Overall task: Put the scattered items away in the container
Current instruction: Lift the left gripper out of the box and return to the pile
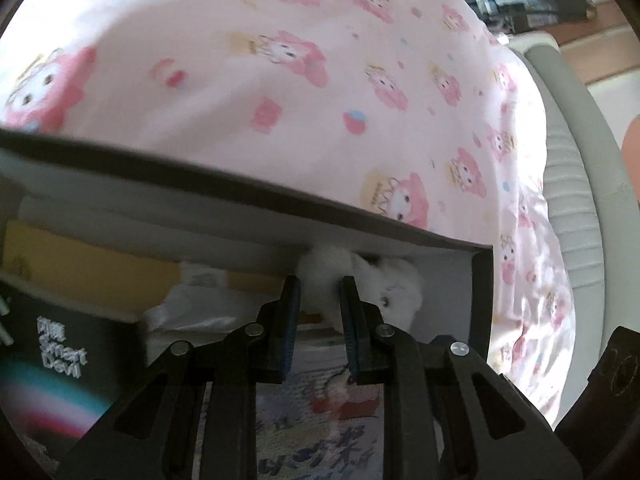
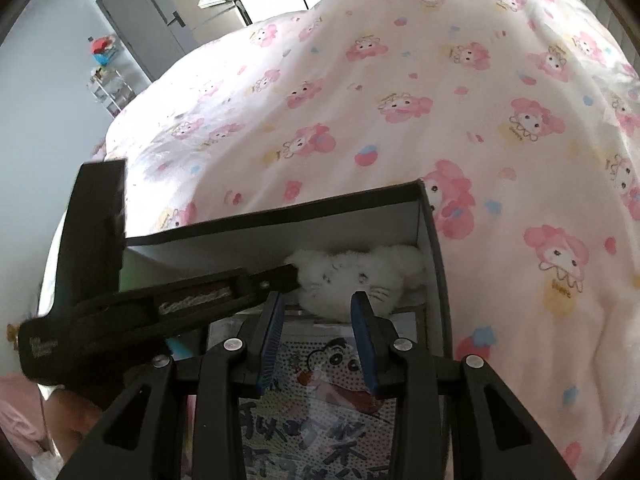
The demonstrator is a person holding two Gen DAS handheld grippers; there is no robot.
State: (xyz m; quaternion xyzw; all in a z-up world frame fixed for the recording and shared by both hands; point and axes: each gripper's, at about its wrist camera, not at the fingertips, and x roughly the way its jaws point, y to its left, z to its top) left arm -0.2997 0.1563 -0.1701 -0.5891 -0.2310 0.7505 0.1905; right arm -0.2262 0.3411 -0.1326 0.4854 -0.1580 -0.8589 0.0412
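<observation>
- Nearest the lens in the right wrist view: right gripper (image 2: 320,300), black frame with blue ribbed pads, jaws parted with nothing between them; released, gripping nothing.
- Directly below and between its fingers: flat printed packet with a cartoon boy's face and bold dark characters (image 2: 320,408), lying in the box.
- Just ahead of its fingertips: fluffy white plush toy with stitched whiskers (image 2: 352,280), resting against the far wall in the right corner of the dark-rimmed, white-lined cardboard box (image 2: 280,212).
- To the left, the left gripper (image 2: 294,274) reaches in; its tip is at the plush's left edge.
- Left wrist view: left gripper (image 1: 320,284) jaws parted narrowly; white plush fur (image 1: 360,276) shows between and beyond the tips. Cannot tell whether the pads press on it.
- Left of that tool, inside the box: black carton printed "Smart Devil" (image 1: 60,360), crumpled white wrapper (image 1: 192,312), yellow panel (image 1: 80,256).
- Beyond the box: pink cartoon-print bedsheet (image 2: 360,100).
</observation>
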